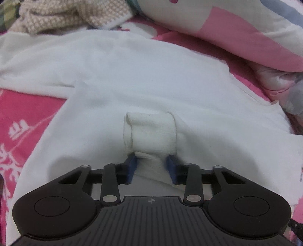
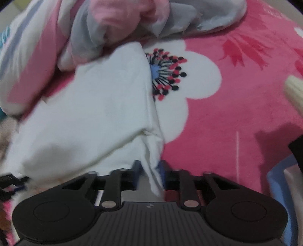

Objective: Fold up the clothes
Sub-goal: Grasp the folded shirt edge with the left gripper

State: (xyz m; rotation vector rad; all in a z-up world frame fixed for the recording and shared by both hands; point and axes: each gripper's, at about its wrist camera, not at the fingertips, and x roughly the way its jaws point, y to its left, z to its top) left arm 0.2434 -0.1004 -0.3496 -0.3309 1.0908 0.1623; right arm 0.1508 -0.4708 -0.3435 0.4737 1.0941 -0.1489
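Note:
A white garment (image 1: 151, 79) lies spread over a pink flowered bedspread (image 1: 24, 113). In the left wrist view my left gripper (image 1: 151, 164) is shut on a bunched ribbed cuff (image 1: 151, 130) of that garment, which stands up as a thick roll past the blue pads. In the right wrist view the white garment (image 2: 90, 106) lies partly doubled over, its edge running down into my right gripper (image 2: 149, 170). That gripper is shut on a thin hanging fold of the white cloth (image 2: 153, 160).
A pink, white and blue quilt (image 1: 236, 28) is heaped along the far side; the quilt (image 2: 75, 34) also fills the upper left of the right wrist view. A beige checked garment (image 1: 66, 15) lies far left. A cream ribbed sleeve (image 2: 295, 90) shows at the right edge.

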